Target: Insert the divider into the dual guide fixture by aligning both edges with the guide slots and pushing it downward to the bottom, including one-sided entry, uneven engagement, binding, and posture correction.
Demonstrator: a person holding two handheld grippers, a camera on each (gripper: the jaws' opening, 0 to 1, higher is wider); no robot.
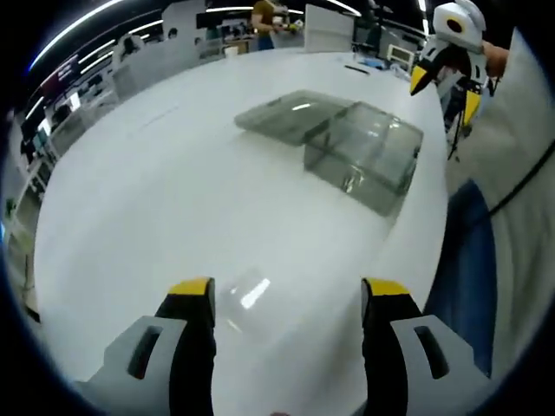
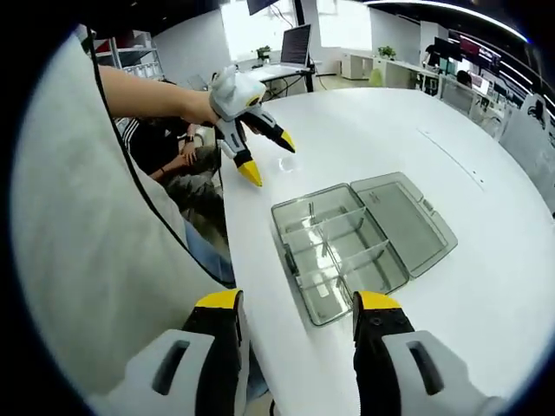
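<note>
A clear plastic compartment box [image 2: 334,247], the guide fixture, lies on the white table [image 2: 364,130] with its hinged lid [image 2: 403,217] folded open flat beside it. Clear partitions stand inside it. In the left gripper view the box [image 1: 364,156] sits far ahead, right of centre. A small clear flat piece [image 1: 247,295], seemingly the divider, lies on the table between the jaws of my left gripper [image 1: 288,295], which is open and not touching it. My right gripper [image 2: 297,302] is open and empty, hovering near the box's close end. The left gripper [image 2: 270,160] also shows in the right gripper view, held by a hand.
The table edge [image 2: 238,260] runs along the left of the box, with a person's pale sleeve [image 2: 95,243] and a seated person beyond it. The right gripper [image 1: 444,94] hangs at the upper right of the left gripper view. Desks and monitors stand far behind.
</note>
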